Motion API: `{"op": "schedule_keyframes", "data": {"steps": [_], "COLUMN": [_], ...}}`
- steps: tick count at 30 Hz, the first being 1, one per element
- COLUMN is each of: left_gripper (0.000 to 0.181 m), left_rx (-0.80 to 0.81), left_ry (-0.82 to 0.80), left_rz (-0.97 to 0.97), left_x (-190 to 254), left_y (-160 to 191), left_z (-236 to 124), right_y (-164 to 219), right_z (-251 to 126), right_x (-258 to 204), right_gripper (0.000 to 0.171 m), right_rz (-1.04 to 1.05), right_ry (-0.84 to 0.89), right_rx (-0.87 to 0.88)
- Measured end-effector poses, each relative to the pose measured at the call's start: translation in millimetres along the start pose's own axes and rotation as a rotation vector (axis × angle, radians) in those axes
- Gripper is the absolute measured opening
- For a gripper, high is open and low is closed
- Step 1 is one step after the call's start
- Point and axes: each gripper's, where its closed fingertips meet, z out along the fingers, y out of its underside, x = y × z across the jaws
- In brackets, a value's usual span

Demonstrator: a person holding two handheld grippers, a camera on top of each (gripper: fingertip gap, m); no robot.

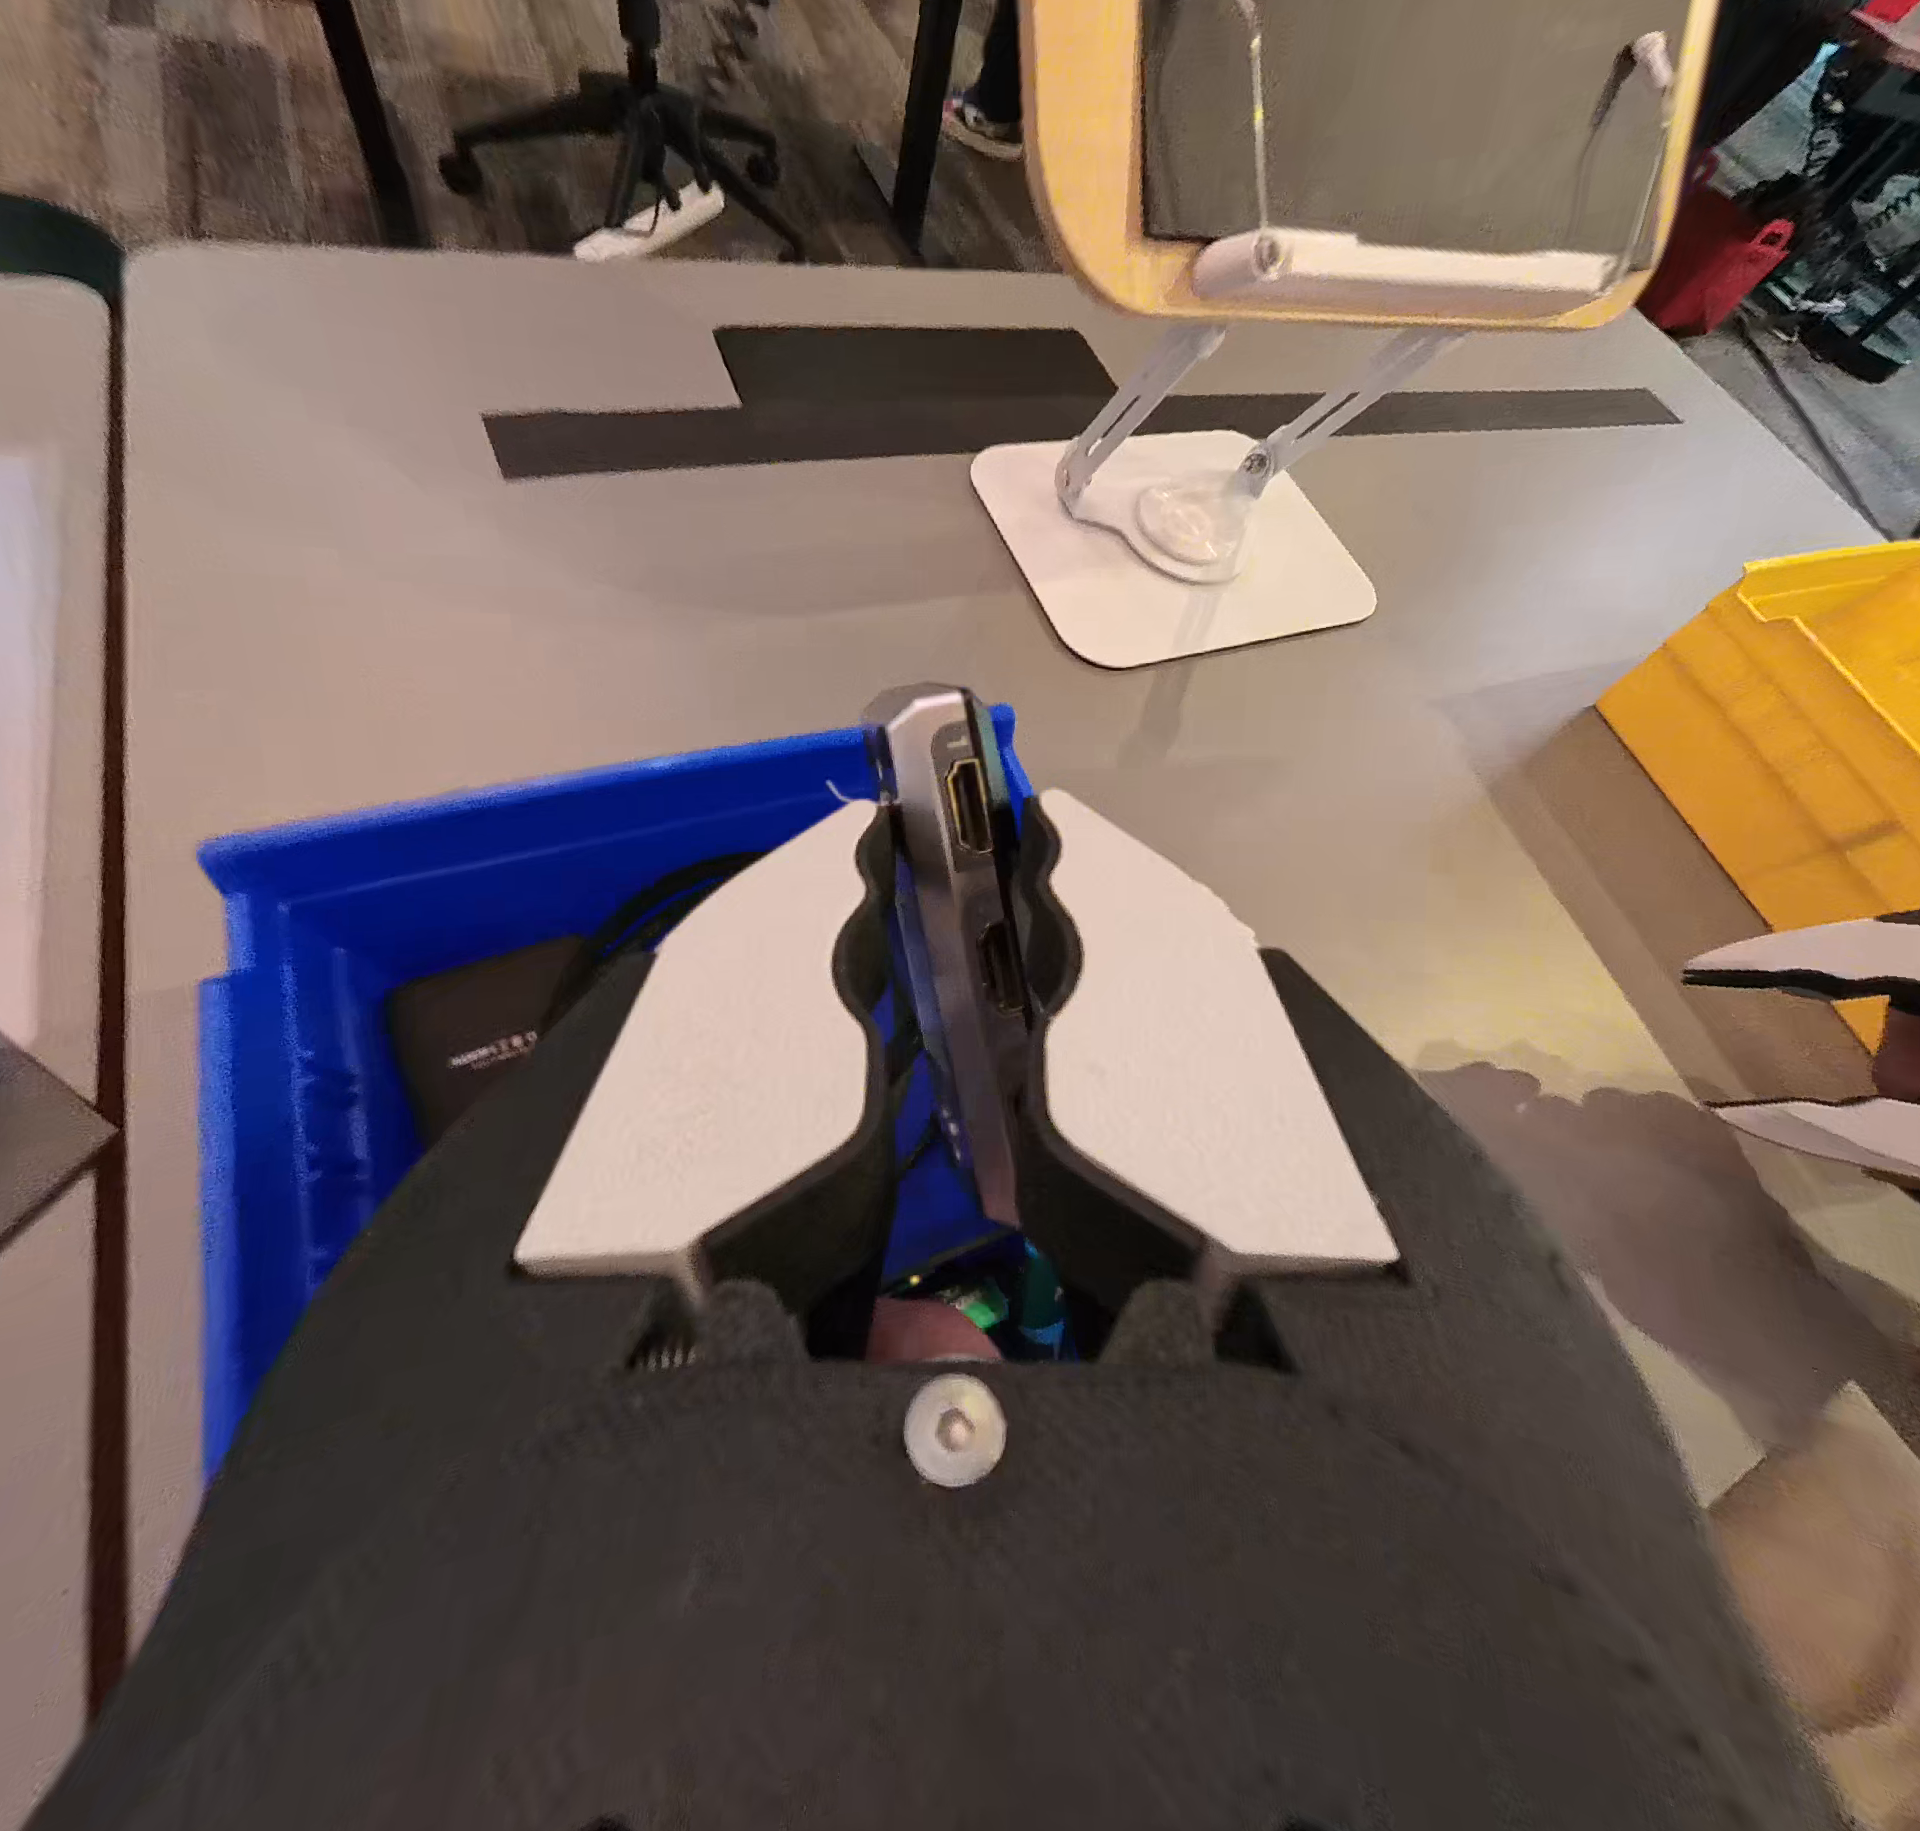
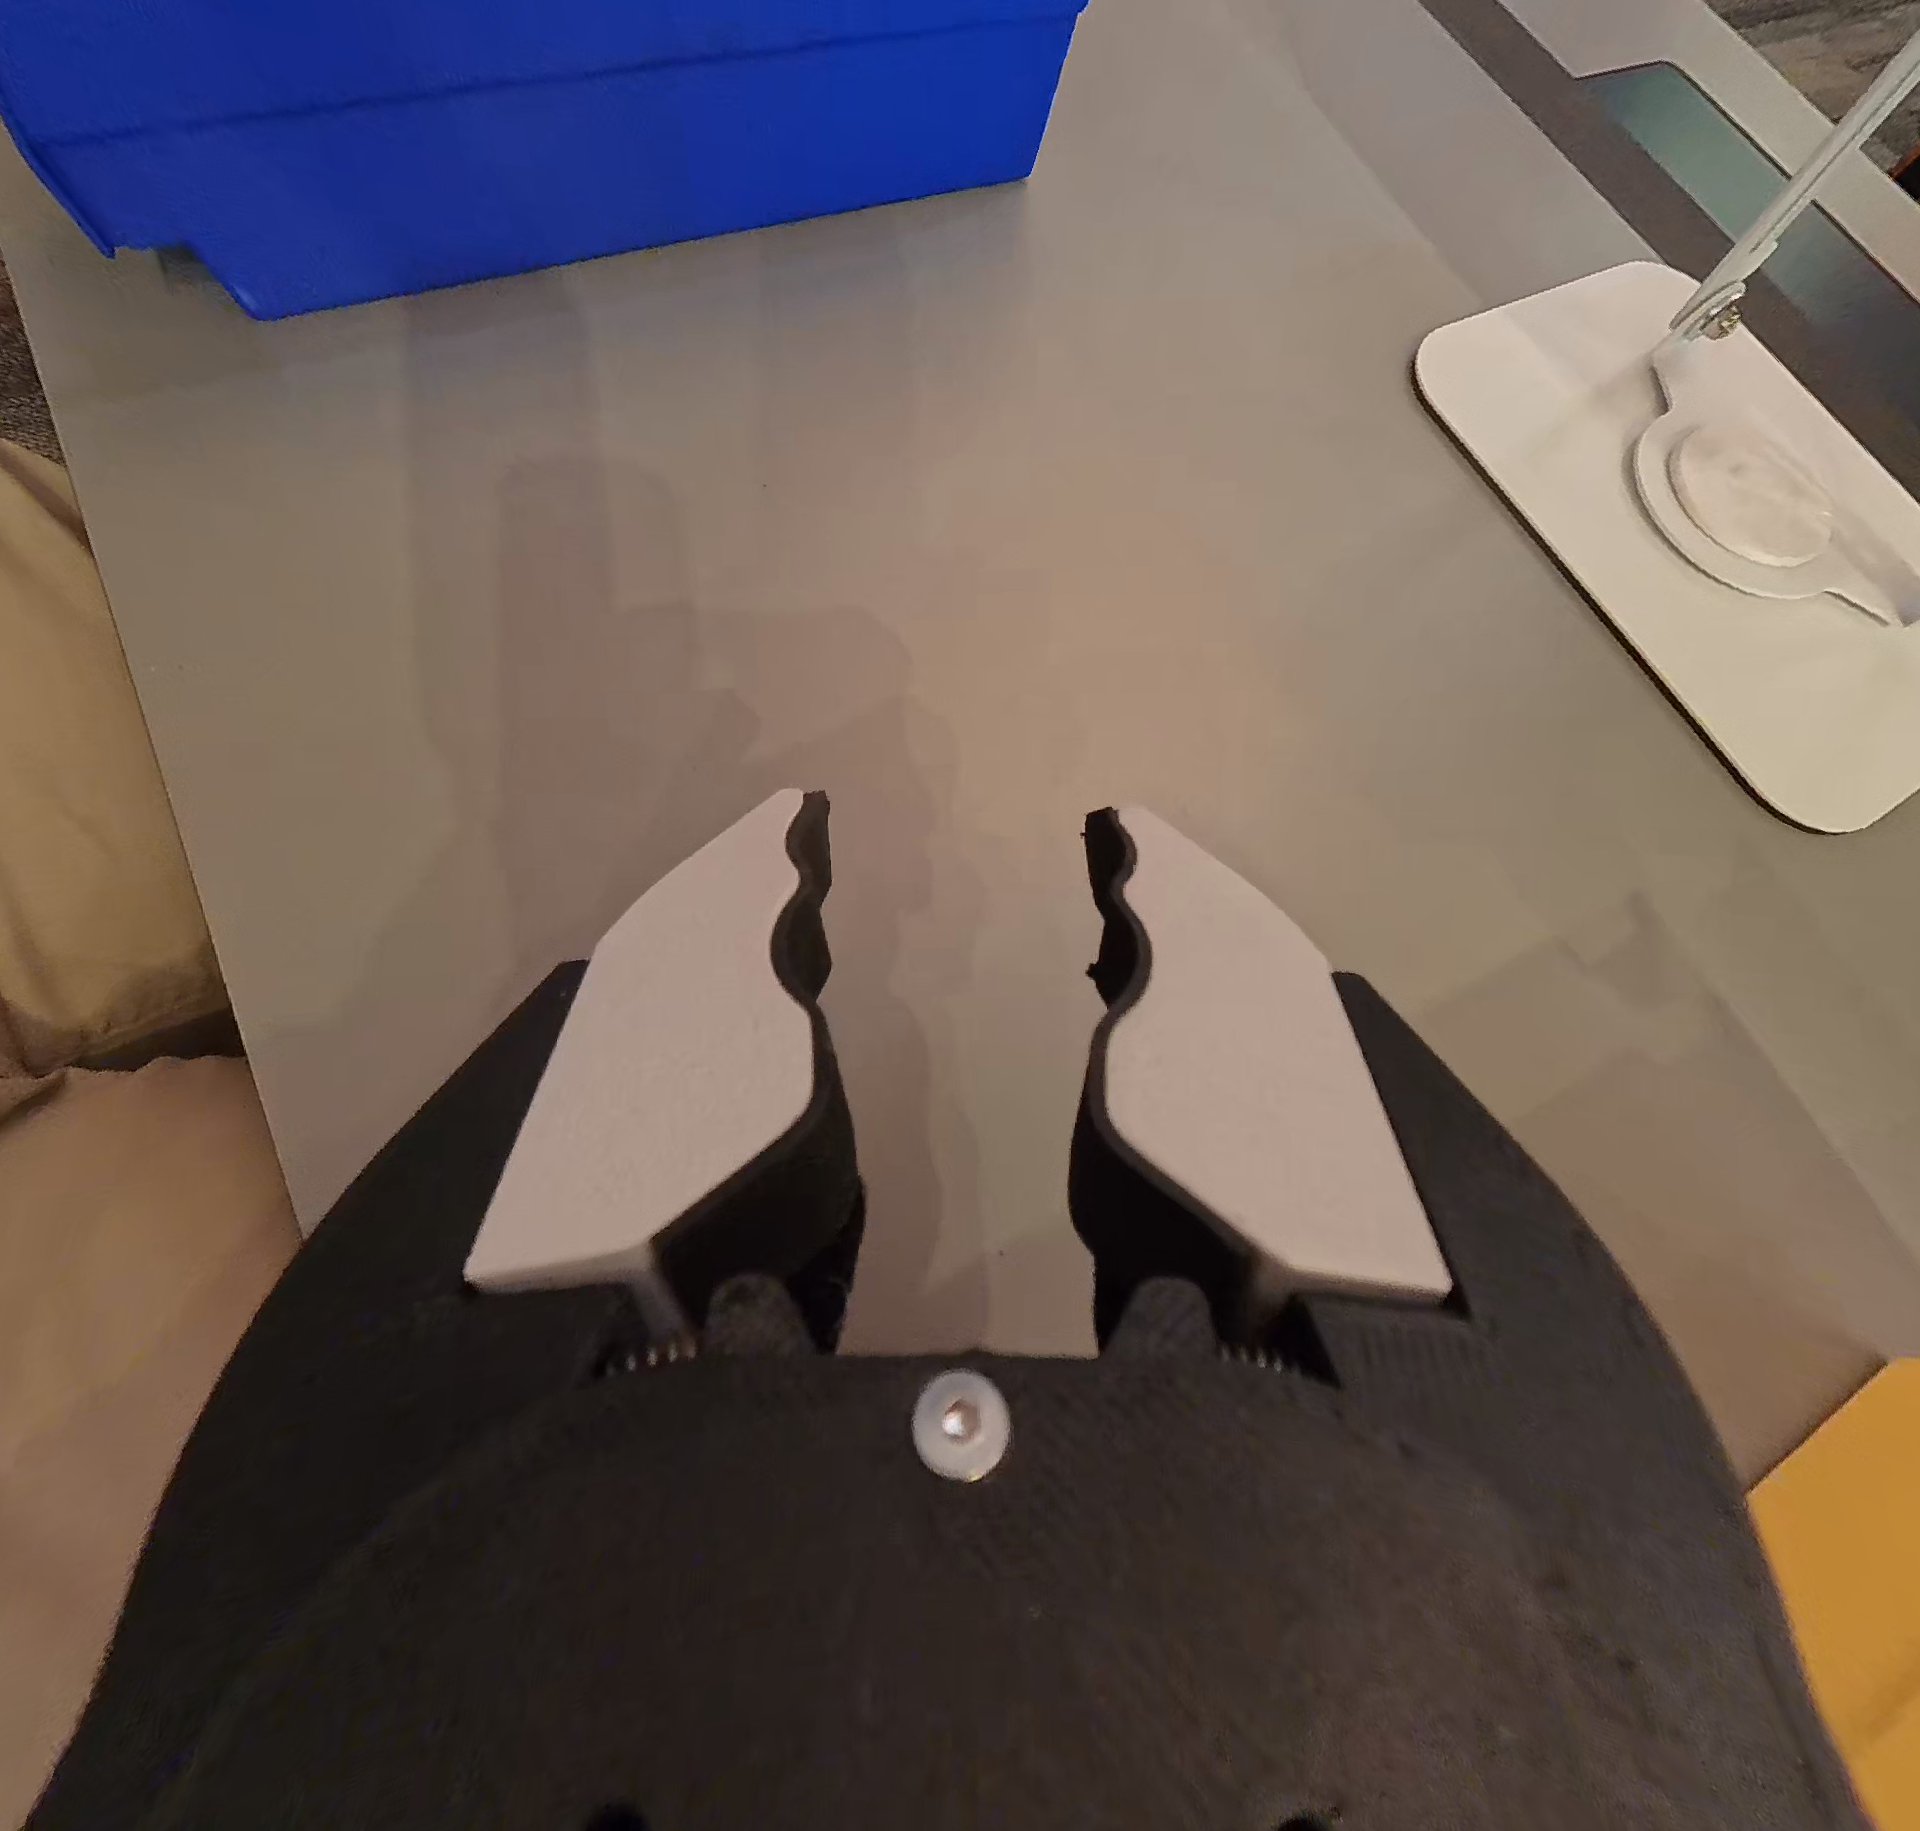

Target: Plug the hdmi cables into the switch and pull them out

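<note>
In the left wrist view my left gripper (image 1: 951,825) is shut on a slim grey HDMI switch (image 1: 961,846), held on edge above the blue bin (image 1: 343,888). Two of the switch's ports face up and to the right, both empty. Inside the bin lie a black box (image 1: 473,1043) and black cable loops (image 1: 644,914). My right gripper (image 2: 956,815) is open and empty, hovering over bare table in front of the blue bin (image 2: 540,119). Its fingertips (image 1: 1808,966) also show at the right edge of the left wrist view.
A white stand base (image 1: 1174,555) with a tilted wood-framed panel (image 1: 1351,108) stands at the back right; the base (image 2: 1683,534) also shows in the right wrist view. A yellow bin (image 1: 1787,742) sits at the right. Black tape strips (image 1: 935,399) cross the grey table (image 1: 520,618). Across from one pair of fingers to the other is roughly 35 cm.
</note>
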Motion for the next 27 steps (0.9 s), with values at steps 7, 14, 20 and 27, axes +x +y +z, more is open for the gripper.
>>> {"op": "schedule_keyframes", "data": {"steps": [7, 14, 20, 27], "left_gripper": [0.022, 0.021, 0.021, 0.021], "left_rx": [0.092, 0.203, 0.298, 0.387], "left_ry": [0.035, 0.089, 0.116, 0.176], "left_rz": [0.061, 0.102, 0.147, 0.190], "left_x": [4.2, 24.3, 40.7, 77.4], "left_y": [-21.0, -40.7, -67.8, -96.6], "left_z": [-24.5, -47.4, -66.8, -87.5], "right_y": [-3.3, -9.2, -9.4, -19.1], "right_z": [0.6, -0.7, 1.4, -3.4], "right_x": [-2.5, -2.1, -4.2, -1.6], "right_gripper": [0.053, 0.059, 0.060, 0.063], "right_rz": [-0.020, -0.032, -0.056, -0.091], "right_ry": [0.004, 0.022, 0.027, 0.071], "right_rx": [0.006, 0.032, 0.020, 0.057]}}
